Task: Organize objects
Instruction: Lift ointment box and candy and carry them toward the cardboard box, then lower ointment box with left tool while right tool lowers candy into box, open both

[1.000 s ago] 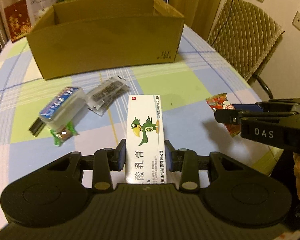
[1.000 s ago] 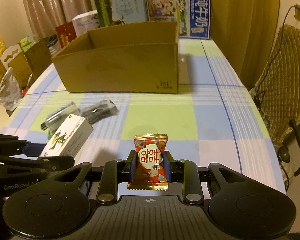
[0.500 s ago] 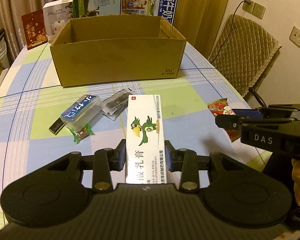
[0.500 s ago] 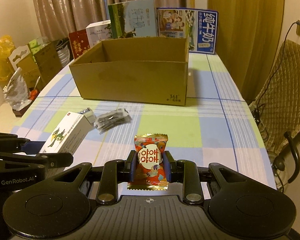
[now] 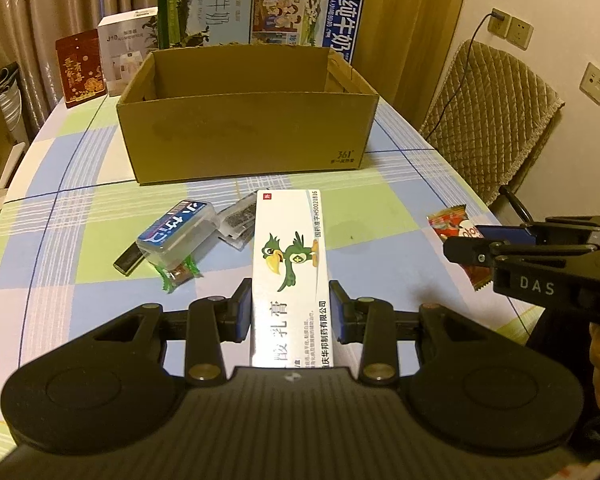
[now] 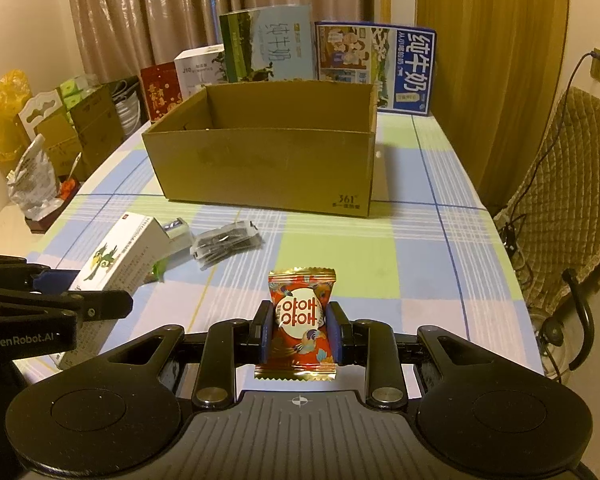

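My left gripper [image 5: 291,314] is shut on a long white ointment box [image 5: 290,264] printed with a green bird, held above the table. My right gripper [image 6: 301,330] is shut on a red candy packet [image 6: 301,316]. Each gripper shows in the other's view: the right one [image 5: 470,246] at the right edge with the candy [image 5: 450,226], the left one [image 6: 80,296] at the left edge with the box [image 6: 118,258]. An open cardboard box [image 5: 244,120] stands ahead in the middle of the table, its inside empty as far as I see.
On the checked tablecloth [image 5: 380,208] lie a clear case with a blue label [image 5: 176,230], a small dark-filled bag [image 6: 224,242], a green-wrapped sweet [image 5: 178,274] and a black stick [image 5: 128,260]. Cartons [image 6: 374,68] stand behind the box. A quilted chair [image 6: 572,184] is at right.
Both grippers have risen and drawn back with their loads still held; the cardboard box and the loose items look farther off and lower in view than a second ago.
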A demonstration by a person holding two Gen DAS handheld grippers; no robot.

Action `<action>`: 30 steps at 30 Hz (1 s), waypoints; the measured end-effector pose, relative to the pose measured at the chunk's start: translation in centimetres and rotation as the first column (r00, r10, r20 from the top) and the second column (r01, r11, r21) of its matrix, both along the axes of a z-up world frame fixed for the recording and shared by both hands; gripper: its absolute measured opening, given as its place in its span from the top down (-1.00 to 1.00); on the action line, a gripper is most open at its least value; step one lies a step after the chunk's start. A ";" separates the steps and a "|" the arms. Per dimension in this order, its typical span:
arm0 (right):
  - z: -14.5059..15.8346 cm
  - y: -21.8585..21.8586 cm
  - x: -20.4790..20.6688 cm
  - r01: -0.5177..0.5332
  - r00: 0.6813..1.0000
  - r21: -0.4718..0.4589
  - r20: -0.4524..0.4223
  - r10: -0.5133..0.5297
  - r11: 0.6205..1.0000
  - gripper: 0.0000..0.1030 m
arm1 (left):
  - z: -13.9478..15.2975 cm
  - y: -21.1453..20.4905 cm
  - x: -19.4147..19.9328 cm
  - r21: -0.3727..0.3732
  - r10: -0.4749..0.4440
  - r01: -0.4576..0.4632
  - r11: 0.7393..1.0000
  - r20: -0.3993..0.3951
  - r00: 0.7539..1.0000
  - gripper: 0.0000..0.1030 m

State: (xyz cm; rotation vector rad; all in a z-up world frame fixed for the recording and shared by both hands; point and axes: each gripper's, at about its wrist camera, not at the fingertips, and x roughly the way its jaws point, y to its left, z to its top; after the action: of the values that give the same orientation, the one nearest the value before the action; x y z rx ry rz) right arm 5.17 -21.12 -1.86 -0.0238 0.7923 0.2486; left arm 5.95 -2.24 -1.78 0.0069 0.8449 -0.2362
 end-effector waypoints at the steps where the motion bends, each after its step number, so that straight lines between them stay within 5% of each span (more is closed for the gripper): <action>1: 0.0 0.0 0.0 -0.001 1.000 0.000 -0.001 0.001 1.000 0.51 | 0.0 0.1 0.0 0.001 0.002 -0.002 1.000 0.001 1.000 0.37; 30: 2.3 0.7 6.0 -0.049 0.998 -0.023 0.045 0.050 0.999 0.51 | 3.3 3.3 6.3 0.020 0.009 -0.010 1.000 0.044 0.999 0.37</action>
State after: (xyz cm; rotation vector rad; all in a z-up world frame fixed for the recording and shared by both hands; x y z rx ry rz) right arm 11.19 -20.45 0.42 -0.0697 0.7502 0.2848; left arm 12.26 1.09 1.48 0.0267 0.8038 -0.2178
